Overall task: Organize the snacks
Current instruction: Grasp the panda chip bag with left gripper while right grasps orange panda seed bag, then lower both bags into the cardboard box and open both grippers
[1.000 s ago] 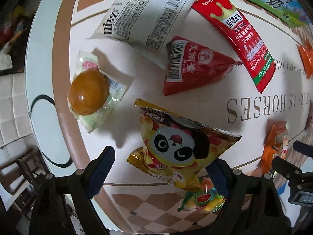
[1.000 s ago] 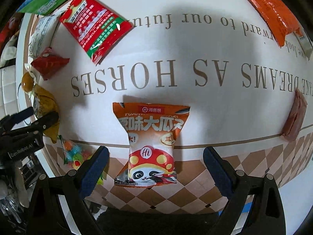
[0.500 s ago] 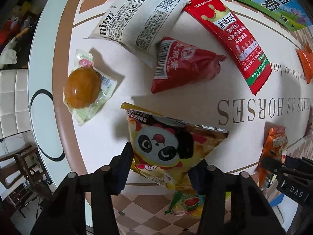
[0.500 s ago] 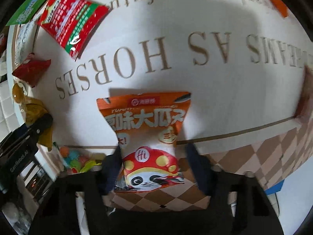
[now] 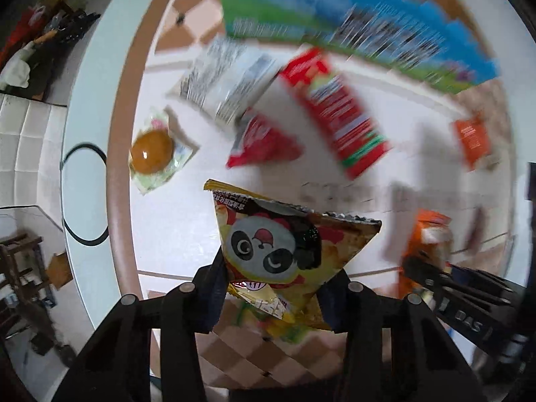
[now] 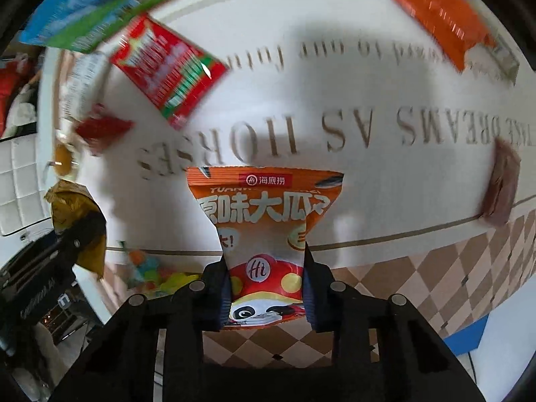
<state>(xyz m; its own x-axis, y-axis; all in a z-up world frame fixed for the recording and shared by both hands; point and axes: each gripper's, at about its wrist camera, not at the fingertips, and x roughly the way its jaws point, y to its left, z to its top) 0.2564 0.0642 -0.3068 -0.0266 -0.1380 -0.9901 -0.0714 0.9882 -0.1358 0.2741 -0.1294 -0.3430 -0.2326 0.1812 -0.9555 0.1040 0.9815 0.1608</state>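
Left wrist view: round brown snack (image 5: 151, 152) in clear wrap far left on the table (image 5: 174, 221), then left gripper (image 5: 276, 293), jaws pinching the yellow panda bag (image 5: 284, 254), held up off the cloth.

Right wrist view: red packet (image 6: 167, 67) up left, then right gripper (image 6: 266, 296), jaws squeezing the orange panda bag (image 6: 264, 221), then orange packet (image 6: 442, 10) far right.

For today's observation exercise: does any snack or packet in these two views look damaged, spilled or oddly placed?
Nothing looks torn or spilled. The loose packets lie scattered at mixed angles on the tablecloth. The left gripper pinches the yellow panda snack bag and the right gripper squeezes the orange panda snack bag narrow at its waist. Background blur hides detail.
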